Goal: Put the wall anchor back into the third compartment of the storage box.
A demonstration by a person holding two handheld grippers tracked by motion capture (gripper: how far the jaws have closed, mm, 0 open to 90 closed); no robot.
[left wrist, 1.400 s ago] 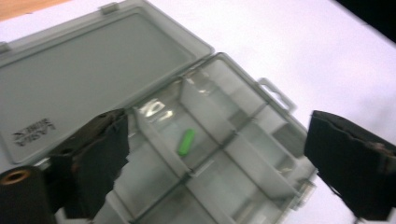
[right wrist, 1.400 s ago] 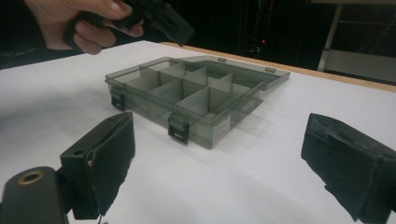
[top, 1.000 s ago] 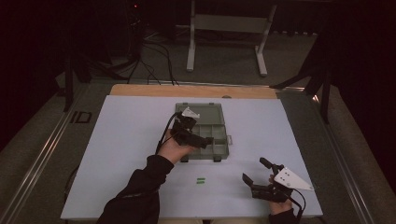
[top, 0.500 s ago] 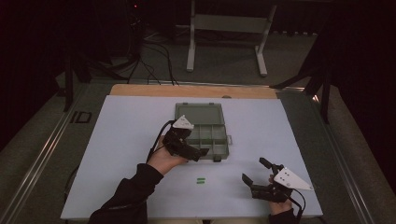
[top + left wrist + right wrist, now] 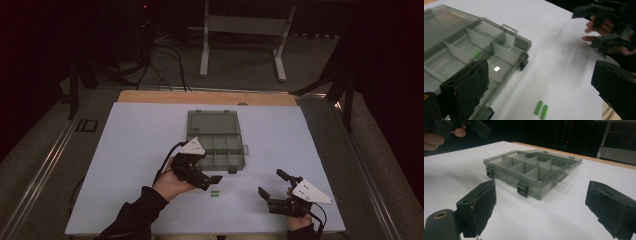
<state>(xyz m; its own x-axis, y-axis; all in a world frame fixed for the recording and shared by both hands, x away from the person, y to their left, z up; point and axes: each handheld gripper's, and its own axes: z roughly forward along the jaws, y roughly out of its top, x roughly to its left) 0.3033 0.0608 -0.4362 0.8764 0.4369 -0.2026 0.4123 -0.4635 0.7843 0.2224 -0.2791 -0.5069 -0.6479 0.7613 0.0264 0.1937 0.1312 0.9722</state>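
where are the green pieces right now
In the high view, the two green pieces lie side by side on the white sheet, just right of the left gripper, near the organizer box.

The translucent grey plastic compartment box (image 5: 474, 50) runs off the left and top edges of the left gripper view, so its open lid shows in part only. A small green item (image 5: 476, 53) in one compartment is seen through the tinted walls; its shape cannot be told. The left gripper (image 5: 541, 82) has both black jaws cut by the bottom edge, the right-hand one also by the right edge. The two small green cylindrical pieces (image 5: 215, 193) read in the high view as one small mark. In the right gripper view, the person's left hand (image 5: 439, 135) is cut by the top-left corner.
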